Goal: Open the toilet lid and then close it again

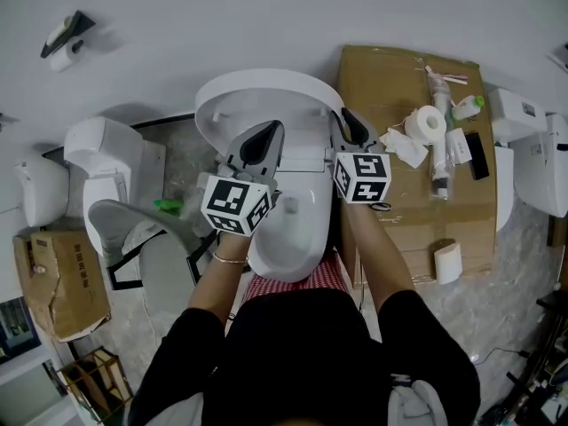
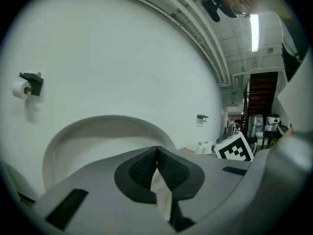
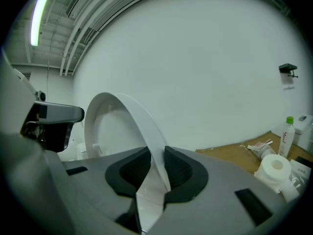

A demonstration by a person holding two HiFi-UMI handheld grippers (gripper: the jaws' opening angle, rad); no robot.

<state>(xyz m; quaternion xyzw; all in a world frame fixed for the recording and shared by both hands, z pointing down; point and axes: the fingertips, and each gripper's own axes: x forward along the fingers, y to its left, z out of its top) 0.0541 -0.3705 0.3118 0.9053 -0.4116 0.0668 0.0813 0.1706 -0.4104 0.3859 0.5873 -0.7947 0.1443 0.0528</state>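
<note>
Two grippers: both are up at the raised toilet lid point(image 1: 266, 85), one toward each side of it.
Lid: it stands open, about upright, with its hollow inner face turned back toward the grippers. The toilet bowl point(image 1: 288, 233) lies below them, on the person's side.
Right gripper point(image 3: 155, 173): clamped! The jaws have narrowed onto the lid's white rim. The rim runs between the two dark pads and climbs away, up and over to this gripper's left.
Left gripper point(image 2: 156, 153): the jaws are brought together at the tips, with nothing gripped that I can make out. A white sliver shows in the gap behind the tips, likely the toilet beneath. The lid arches just ahead, apart from the tips.
Nearer hand: the right one, no contest, since it is on the rim itself. The left one sits close in front of the lid's inner face.
Key relation: the hinge line runs crosswise, low down between the two grippers. The top of the rim is above and beyond both.
Step, my read: the opening looks done, and the closing half is to come.
Next move calls for: drawing the held rim back toward the person and down in an arc about the hinge, onto the bowl.
Risk: the thin rim could slip from the pads and the lid could drop.
Right gripper's outer side: a cardboard box point(image 1: 373, 74) carries a paper roll point(image 1: 429, 124), and I judge both clear of the swing.
</note>
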